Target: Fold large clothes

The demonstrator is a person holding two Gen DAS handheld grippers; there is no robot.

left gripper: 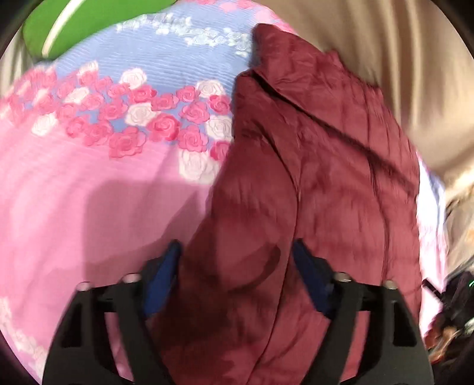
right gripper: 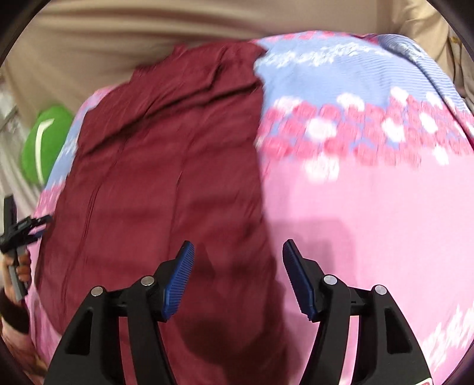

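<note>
Here, item by item, from the tools outward.

Left gripper [left gripper: 237,260]: black arms, blue pads, jaws standing apart with nothing pinched; the dark red garment [left gripper: 311,177] lies below and between the pads, not pressed by them.

Right gripper [right gripper: 238,260]: same make, ribbed blue pads [right gripper: 177,284], jaws parted and holding nothing; it hangs above the garment's near edge, one pad over the red cloth, the other over the pink sheet.

Dark red garment [right gripper: 166,165]: laid out long and creased on the bed, folded into a narrow strip running away from both cameras.

Bed sheet [left gripper: 74,192]: pink near the grippers, a band of pink and white roses, then pale blue further off; it lies under the garment.

Green cushion [left gripper: 59,26]: at the sheet's far edge, with a white stripe.

Beige curtain [right gripper: 118,35]: hanging in folds behind the bed.

Left gripper again [right gripper: 17,228], in the right wrist view: at the left rim, a hand [right gripper: 20,269] on its handle.
</note>
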